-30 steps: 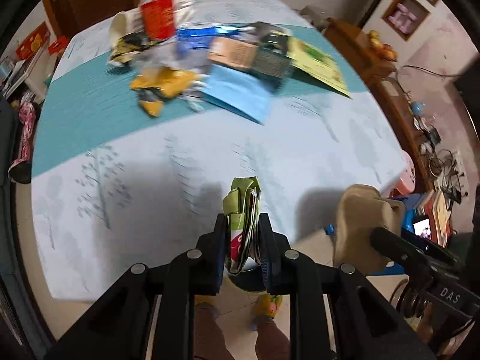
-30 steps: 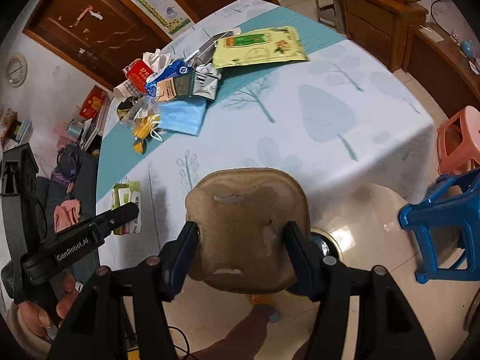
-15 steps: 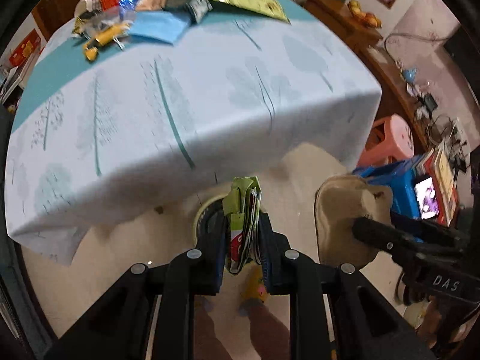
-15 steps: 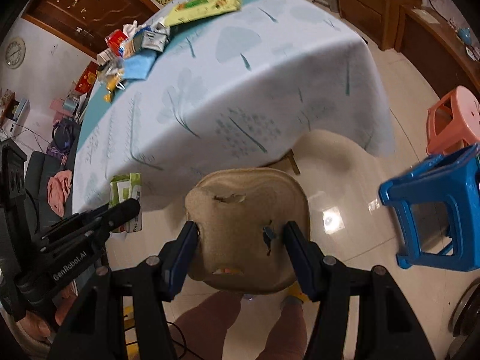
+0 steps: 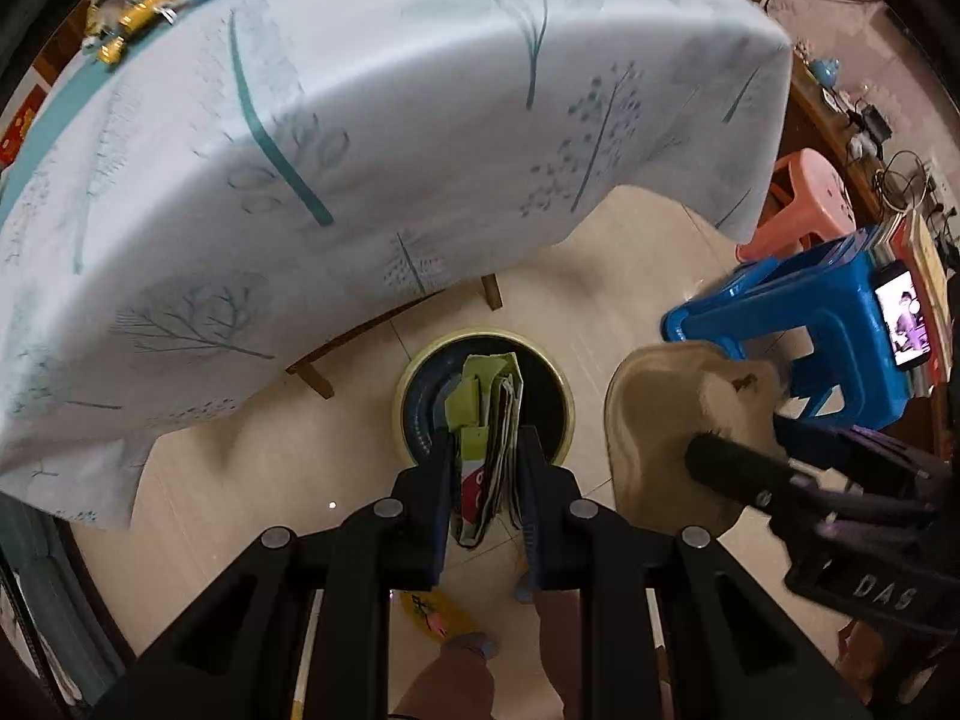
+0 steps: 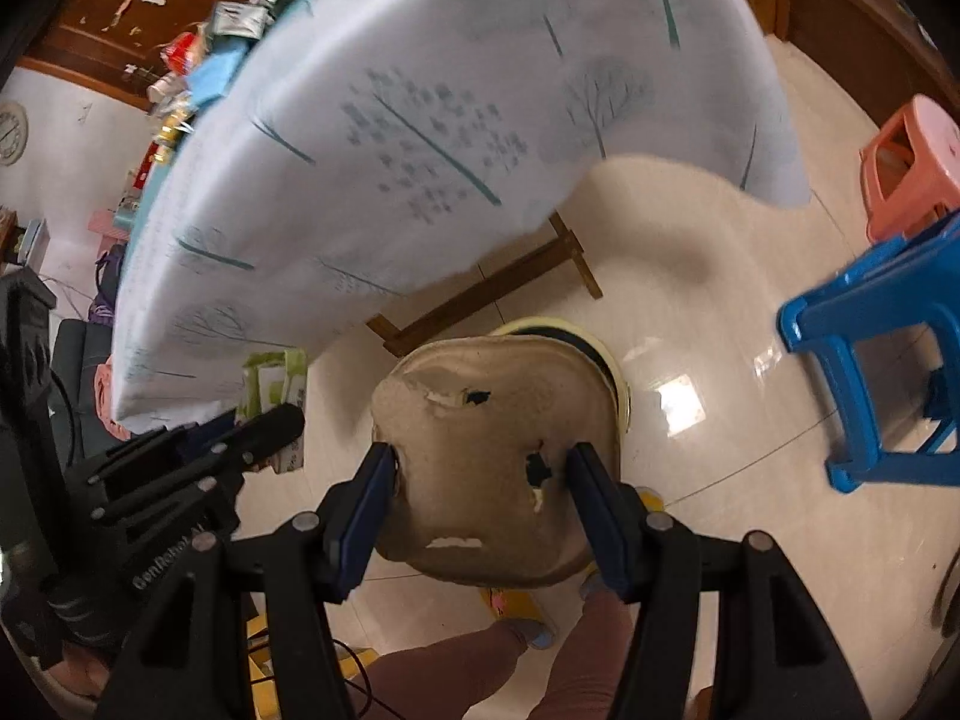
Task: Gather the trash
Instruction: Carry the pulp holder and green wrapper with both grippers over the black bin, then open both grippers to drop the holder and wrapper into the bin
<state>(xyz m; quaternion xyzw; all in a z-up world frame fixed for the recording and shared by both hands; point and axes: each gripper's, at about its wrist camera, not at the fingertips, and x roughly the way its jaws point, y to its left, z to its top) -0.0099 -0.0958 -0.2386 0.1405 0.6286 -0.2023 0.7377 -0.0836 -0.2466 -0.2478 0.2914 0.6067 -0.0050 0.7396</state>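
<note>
My left gripper (image 5: 485, 450) is shut on a folded green wrapper (image 5: 487, 414) and holds it right over a round yellow-rimmed trash bin (image 5: 414, 387) on the floor. My right gripper (image 6: 480, 468) is shut on a torn brown paper tray (image 6: 492, 468), also above the bin (image 6: 618, 384). The tray shows in the left wrist view (image 5: 666, 414), just right of the bin. The left gripper with the wrapper (image 6: 273, 396) shows at the left of the right wrist view. More trash (image 5: 138, 0) lies on the far side of the table.
The table with its pale tree-print cloth (image 5: 360, 120) overhangs the floor behind the bin. A blue stool (image 5: 804, 324) and a pink stool (image 5: 810, 192) stand to the right. The person's legs and slippers (image 5: 444, 618) are below the grippers.
Both grippers have moved back from the table and tilted down towards the floor, each still holding its item. The trash bin has come fully into view under them.
</note>
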